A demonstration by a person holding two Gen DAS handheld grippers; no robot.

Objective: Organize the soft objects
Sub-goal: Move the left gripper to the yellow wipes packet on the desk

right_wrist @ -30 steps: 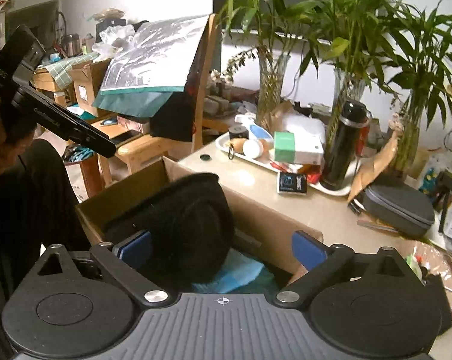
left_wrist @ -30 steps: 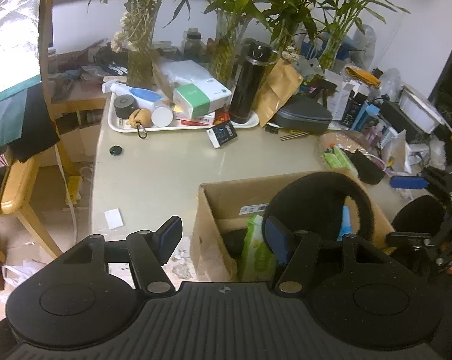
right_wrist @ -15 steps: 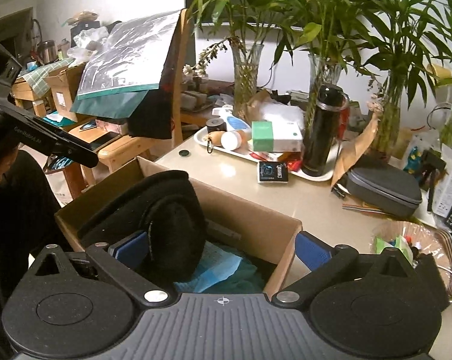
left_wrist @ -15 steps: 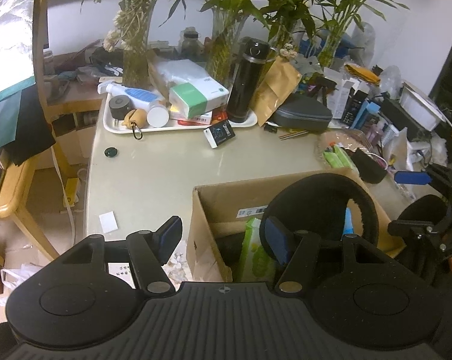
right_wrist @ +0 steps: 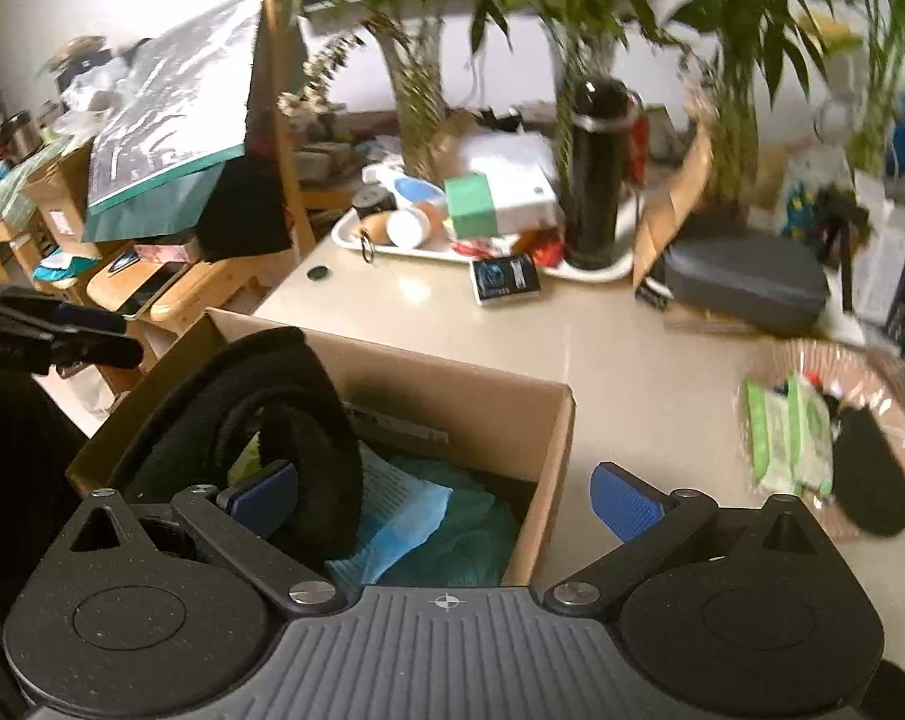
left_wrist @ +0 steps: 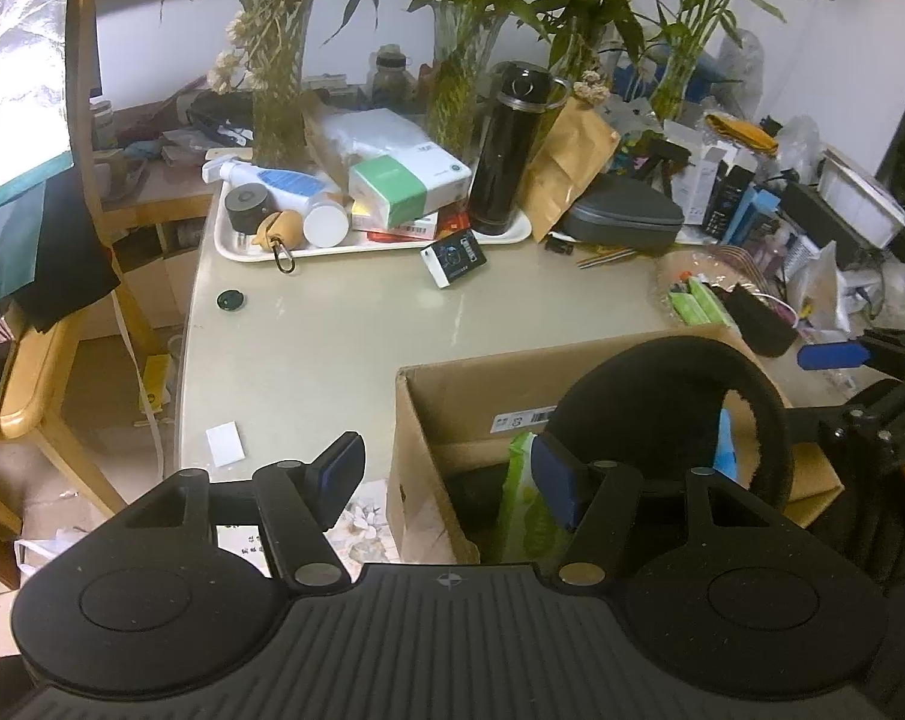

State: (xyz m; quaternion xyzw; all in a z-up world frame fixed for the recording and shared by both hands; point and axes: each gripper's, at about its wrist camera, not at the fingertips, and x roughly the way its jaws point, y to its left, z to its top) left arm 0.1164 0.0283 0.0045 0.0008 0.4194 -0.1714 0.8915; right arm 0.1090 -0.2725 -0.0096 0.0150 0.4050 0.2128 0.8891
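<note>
An open cardboard box (left_wrist: 464, 384) stands on the beige table (left_wrist: 332, 348). In it a black hat with a fuzzy lining (left_wrist: 662, 408) stands on edge beside a green wipes pack (left_wrist: 524, 516). My left gripper (left_wrist: 449, 477) is open and straddles the box's left wall, with its right finger inside by the green pack. In the right wrist view the box (right_wrist: 470, 396) also holds a light blue cloth (right_wrist: 404, 510). My right gripper (right_wrist: 443, 498) is open across the box's right wall, its left finger close against the hat (right_wrist: 260, 396); nothing is pinched.
Behind the box are a white tray (left_wrist: 356, 247) of bottles and boxes, a black flask (left_wrist: 506, 156), vases of plants and a grey case (left_wrist: 620, 216). A basket (right_wrist: 884, 360) with green packs (right_wrist: 782, 432) sits right of the box. A wooden chair (left_wrist: 32, 384) stands left.
The right gripper has rolled and shifted to the right, so the box and hat now lie further left in its view, which is blurred. The left gripper's view has barely changed.
</note>
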